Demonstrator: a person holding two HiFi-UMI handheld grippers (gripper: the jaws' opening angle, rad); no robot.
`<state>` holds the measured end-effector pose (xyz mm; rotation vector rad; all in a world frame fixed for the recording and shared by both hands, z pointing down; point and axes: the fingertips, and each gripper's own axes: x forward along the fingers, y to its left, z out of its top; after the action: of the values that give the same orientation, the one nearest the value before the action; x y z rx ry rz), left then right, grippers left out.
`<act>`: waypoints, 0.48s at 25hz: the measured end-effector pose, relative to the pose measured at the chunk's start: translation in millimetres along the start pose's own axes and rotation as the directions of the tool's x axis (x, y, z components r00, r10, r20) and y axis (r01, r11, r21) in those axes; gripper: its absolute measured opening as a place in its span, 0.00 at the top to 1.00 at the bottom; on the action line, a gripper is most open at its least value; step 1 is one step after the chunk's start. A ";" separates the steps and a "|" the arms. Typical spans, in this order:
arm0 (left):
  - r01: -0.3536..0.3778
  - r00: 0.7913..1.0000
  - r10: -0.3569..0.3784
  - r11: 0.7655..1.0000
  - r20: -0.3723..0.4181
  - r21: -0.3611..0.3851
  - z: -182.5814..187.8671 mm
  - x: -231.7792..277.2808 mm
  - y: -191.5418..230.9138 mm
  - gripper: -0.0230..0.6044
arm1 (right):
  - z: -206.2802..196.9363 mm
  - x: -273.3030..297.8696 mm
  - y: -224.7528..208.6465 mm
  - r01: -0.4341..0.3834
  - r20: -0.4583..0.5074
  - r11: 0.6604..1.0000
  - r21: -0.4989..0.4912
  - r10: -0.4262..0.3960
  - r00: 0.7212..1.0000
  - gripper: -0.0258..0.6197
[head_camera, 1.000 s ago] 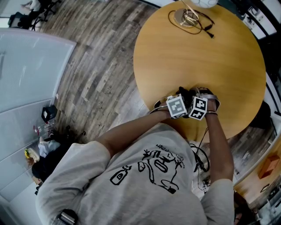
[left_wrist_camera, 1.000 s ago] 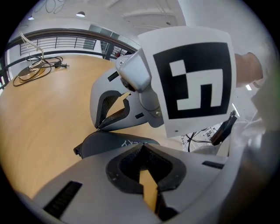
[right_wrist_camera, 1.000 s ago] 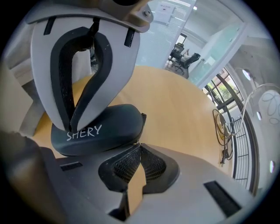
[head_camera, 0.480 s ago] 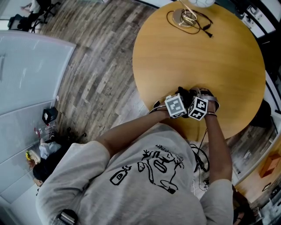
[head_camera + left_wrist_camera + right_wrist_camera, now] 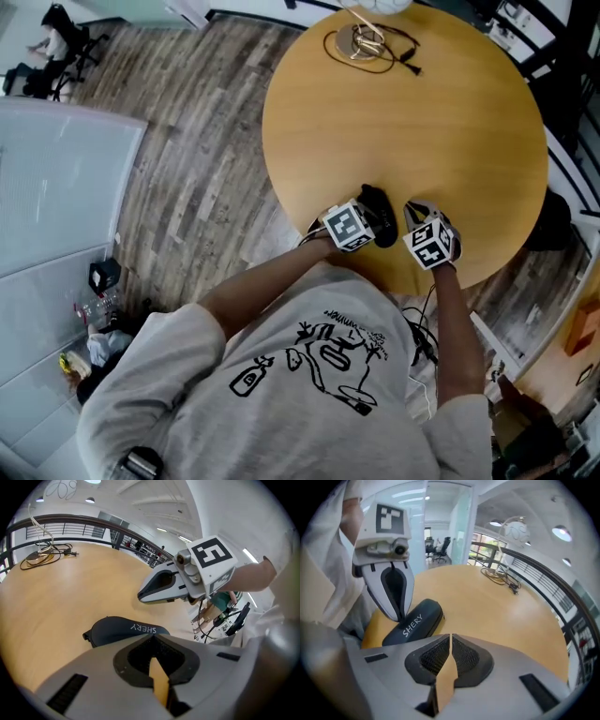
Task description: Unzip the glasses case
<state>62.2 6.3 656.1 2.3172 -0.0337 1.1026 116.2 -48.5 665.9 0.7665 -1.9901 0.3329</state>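
Note:
A black zipped glasses case [image 5: 378, 201] with white lettering lies near the front edge of the round wooden table [image 5: 441, 112]. My left gripper [image 5: 367, 219] stands at the case's near end, its jaws shut and their tips just over the case [image 5: 123, 629]; nothing shows between them. From the right gripper view the left gripper [image 5: 399, 617] points down onto the case [image 5: 414, 623]. A small pull tab [image 5: 86, 634] sticks out at one end of the case. My right gripper [image 5: 416, 209] hovers to the right of the case, apart from it, shut and holding nothing.
A lamp base with a coiled black cable [image 5: 364, 43] sits at the table's far side. The table's front edge [image 5: 394, 274] runs just under both grippers. Wood floor [image 5: 197, 141] lies to the left, a glass partition [image 5: 56, 187] beyond it.
A second ago both grippers were bunched together over the case. My right gripper has since drawn away to the right, leaving the case uncovered. The left gripper stays at the case.

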 end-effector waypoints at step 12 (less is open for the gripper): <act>-0.017 0.941 0.012 1.000 0.337 0.011 59.1 -74.9 -42.8 0.95 | 59.5 -113.4 13.6 -0.021 0.341 0.895 0.445 -0.147 0.928 0.92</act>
<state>65.4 -3.4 552.0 2.4956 -0.1738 0.7009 107.6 -25.6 539.4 1.2580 -2.2621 0.6591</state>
